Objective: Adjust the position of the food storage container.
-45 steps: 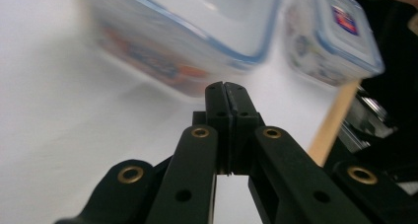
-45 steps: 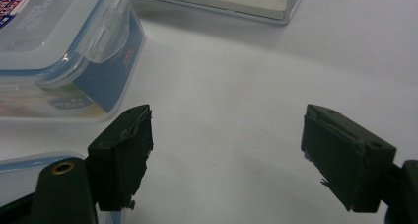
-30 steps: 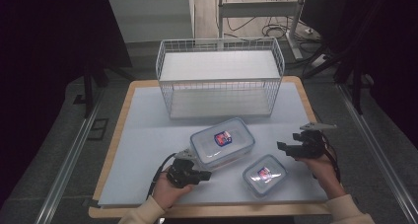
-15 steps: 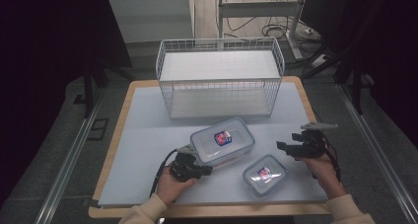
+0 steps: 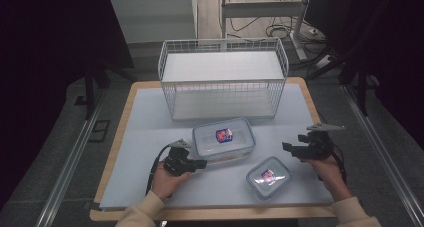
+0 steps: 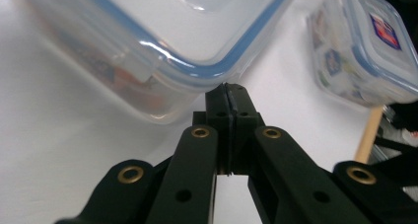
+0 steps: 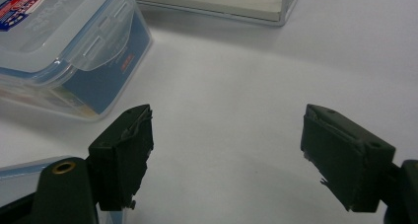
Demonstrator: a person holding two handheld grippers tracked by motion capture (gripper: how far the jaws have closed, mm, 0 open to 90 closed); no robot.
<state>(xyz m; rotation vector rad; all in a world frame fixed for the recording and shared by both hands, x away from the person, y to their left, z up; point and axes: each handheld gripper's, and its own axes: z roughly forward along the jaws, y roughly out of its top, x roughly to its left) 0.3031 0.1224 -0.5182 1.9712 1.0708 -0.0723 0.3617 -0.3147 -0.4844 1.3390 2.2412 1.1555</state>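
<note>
Our left gripper (image 5: 199,163) has its jaws pressed together with nothing between them — in the left gripper view (image 6: 229,98) the tips sit right at the near lower corner of the large container (image 6: 162,46), under its blue-edged lid rim; we cannot tell whether they touch it. From the high view, that large container (image 5: 223,139) lies flat on the desk (image 5: 145,137), lid up, its long axis running roughly left to right, the right end turned a little toward the far side. Our left jaws point to the right at its front left corner.

Our right gripper (image 5: 291,148) has its jaws spread wide and empty; in the right gripper view (image 7: 224,155) bare desk shows between them, with the large container (image 7: 64,46) ahead and off to their left.

The small container (image 5: 268,176) lies flat near the desk's front edge, between our two hands — just in front of and to the right of the large one, well clear of the left jaws, near the right ones. Its long axis runs diagonally.

Behind both stands the white wire basket (image 5: 223,77), at the far side of the desk.
</note>
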